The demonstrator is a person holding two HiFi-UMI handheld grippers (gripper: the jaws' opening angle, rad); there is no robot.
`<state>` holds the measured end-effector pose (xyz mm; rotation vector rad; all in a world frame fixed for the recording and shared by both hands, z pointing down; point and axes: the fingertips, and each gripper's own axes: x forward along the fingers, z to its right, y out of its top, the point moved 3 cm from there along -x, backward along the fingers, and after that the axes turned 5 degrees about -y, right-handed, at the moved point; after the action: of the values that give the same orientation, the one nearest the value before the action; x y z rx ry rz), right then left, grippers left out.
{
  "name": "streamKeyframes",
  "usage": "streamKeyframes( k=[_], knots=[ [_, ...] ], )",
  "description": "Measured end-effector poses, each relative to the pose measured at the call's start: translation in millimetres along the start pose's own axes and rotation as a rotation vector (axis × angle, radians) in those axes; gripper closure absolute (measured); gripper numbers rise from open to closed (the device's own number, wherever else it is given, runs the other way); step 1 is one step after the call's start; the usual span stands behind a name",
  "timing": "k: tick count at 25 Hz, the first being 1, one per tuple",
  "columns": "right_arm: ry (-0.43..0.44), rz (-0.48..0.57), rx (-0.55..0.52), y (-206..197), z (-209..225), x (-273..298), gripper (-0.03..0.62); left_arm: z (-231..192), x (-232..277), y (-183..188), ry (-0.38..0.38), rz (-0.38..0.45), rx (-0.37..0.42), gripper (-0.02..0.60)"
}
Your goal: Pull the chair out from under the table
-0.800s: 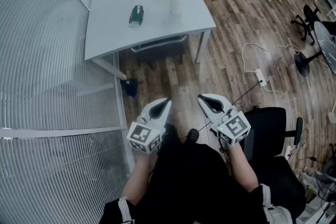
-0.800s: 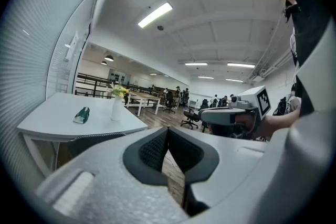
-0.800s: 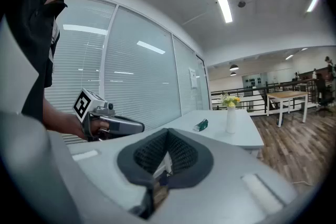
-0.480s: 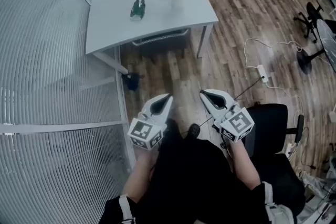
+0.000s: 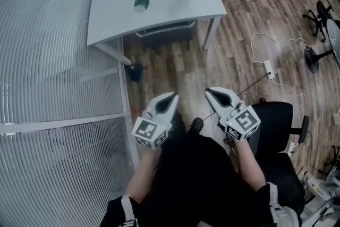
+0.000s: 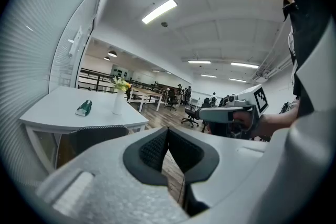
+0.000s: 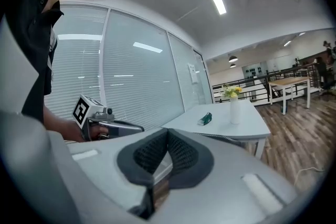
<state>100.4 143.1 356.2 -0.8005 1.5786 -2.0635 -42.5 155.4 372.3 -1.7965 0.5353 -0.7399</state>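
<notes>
Table (image 5: 114,5) and chair (image 5: 164,34) have slid toward the top edge of the head view since a moment ago. The left gripper (image 5: 172,96) and right gripper (image 5: 210,92) are clenched empty, side by side above the wood floor (image 5: 239,24), well short of the chair, which is tucked under the table.

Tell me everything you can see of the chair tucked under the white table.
The chair is dark, nearly black, and its backrest looks like mesh with a paler rim along the top. It stands upright, pushed in under the near edge of the white table, so only the back shows; the seat and legs are hidden. Nothing grips it: the left hand-held gripper and right hand-held gripper are shut, empty and well short of it.
</notes>
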Motion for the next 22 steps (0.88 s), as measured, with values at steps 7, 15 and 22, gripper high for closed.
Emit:
streamKeyframes(
  k=[7, 15, 22],
  knots=[
    [-0.035, -0.005, -0.016, 20, 18, 51, 0.591, -57, 15, 19, -0.028, 0.024, 0.0, 0.571],
    [-0.072, -0.004, -0.048, 55, 33, 122, 0.591, -135, 26, 58, -0.051, 0.066, 0.012, 0.571],
    [-0.1, -0.02, -0.066, 63, 30, 185, 0.591, -199, 18, 71, -0.05, 0.069, 0.026, 0.571]
  ],
)
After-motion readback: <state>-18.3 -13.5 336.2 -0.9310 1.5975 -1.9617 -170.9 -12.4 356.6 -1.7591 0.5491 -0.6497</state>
